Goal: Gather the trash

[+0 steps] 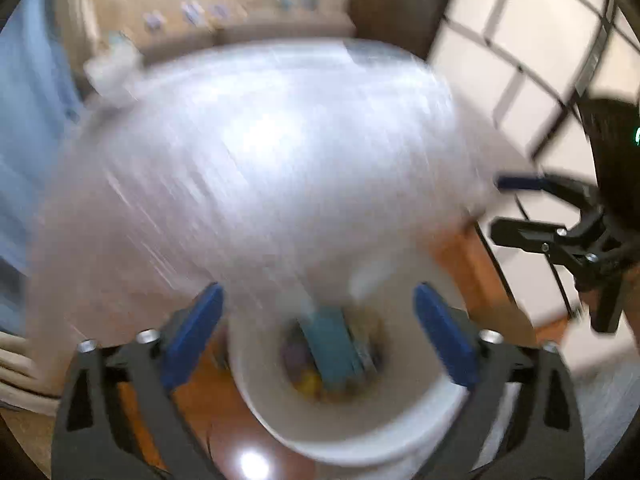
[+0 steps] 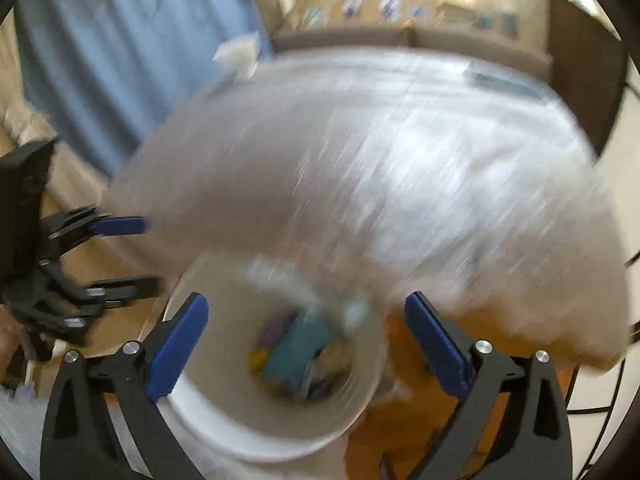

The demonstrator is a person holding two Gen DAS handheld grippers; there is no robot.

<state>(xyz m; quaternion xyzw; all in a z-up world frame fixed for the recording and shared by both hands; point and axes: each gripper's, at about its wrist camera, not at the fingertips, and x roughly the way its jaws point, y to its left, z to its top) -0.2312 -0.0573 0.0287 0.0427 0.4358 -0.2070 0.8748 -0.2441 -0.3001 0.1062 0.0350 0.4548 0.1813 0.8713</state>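
A white round bin (image 1: 360, 436) (image 2: 260, 440) stands on the floor below both grippers. Inside lies mixed trash, including a teal box (image 1: 332, 348) (image 2: 296, 352). A large pale translucent plastic bag (image 1: 260, 152) (image 2: 380, 180) billows above and behind the bin, heavily blurred. My left gripper (image 1: 318, 292) (image 2: 146, 252) is open over the bin with nothing between its blue pads. My right gripper (image 2: 306, 298) (image 1: 500, 206) is open too, empty, above the bin's mouth. Neither touches the bag.
A blue curtain (image 1: 32, 100) (image 2: 120, 60) hangs at the left. A low shelf (image 1: 280, 28) runs along the far wall beside a dark cabinet (image 1: 392, 8). A white panelled screen (image 1: 520, 40) stands at the right. The floor (image 2: 420, 420) is orange-brown wood.
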